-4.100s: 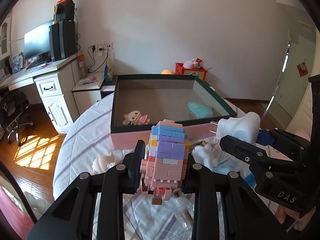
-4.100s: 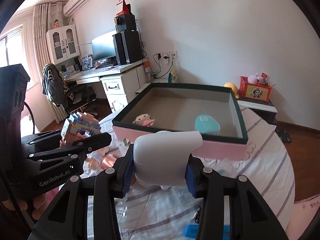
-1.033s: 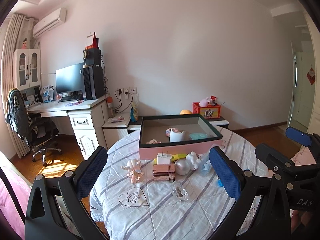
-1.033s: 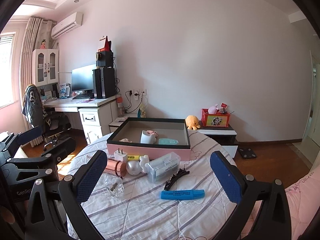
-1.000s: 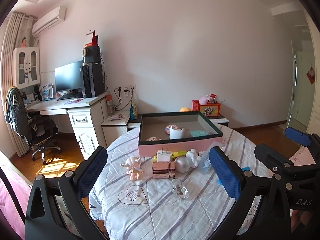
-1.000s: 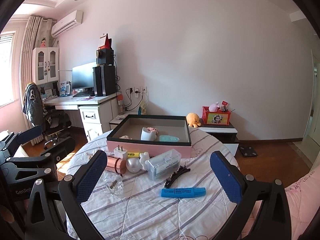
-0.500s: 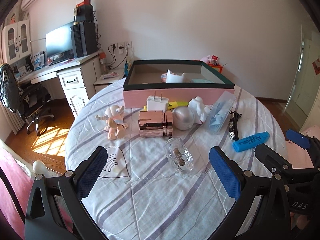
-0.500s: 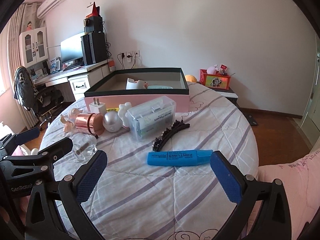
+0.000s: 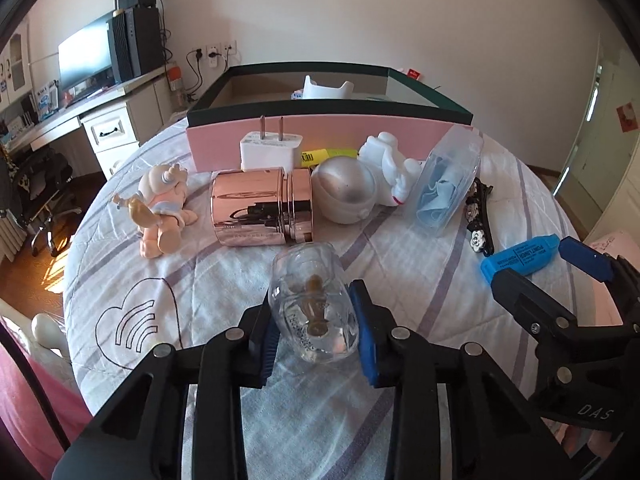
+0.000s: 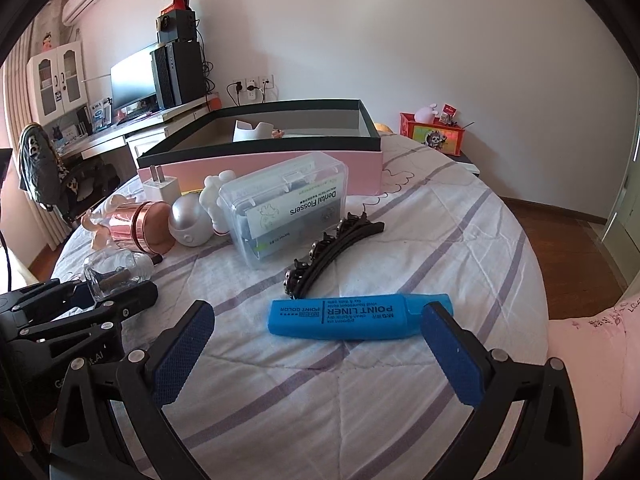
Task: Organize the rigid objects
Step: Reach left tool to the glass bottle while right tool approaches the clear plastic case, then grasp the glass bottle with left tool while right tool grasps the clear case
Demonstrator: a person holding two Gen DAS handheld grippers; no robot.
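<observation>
My left gripper (image 9: 314,334) is closing, pads against the clear bottle (image 9: 311,302) lying on the table (image 9: 420,280). My right gripper (image 10: 316,356) stands wide, the blue marker (image 10: 360,316) just ahead, untouched.

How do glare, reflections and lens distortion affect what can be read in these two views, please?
Left wrist view: the rose-gold canister mirrors the room, the clear glass bottle between the closing left gripper pads shows bright glints, and the fisheye bows the pink box. Right wrist view: even light, the blue highlighter print stays sharp, and the corners vignette black.
</observation>
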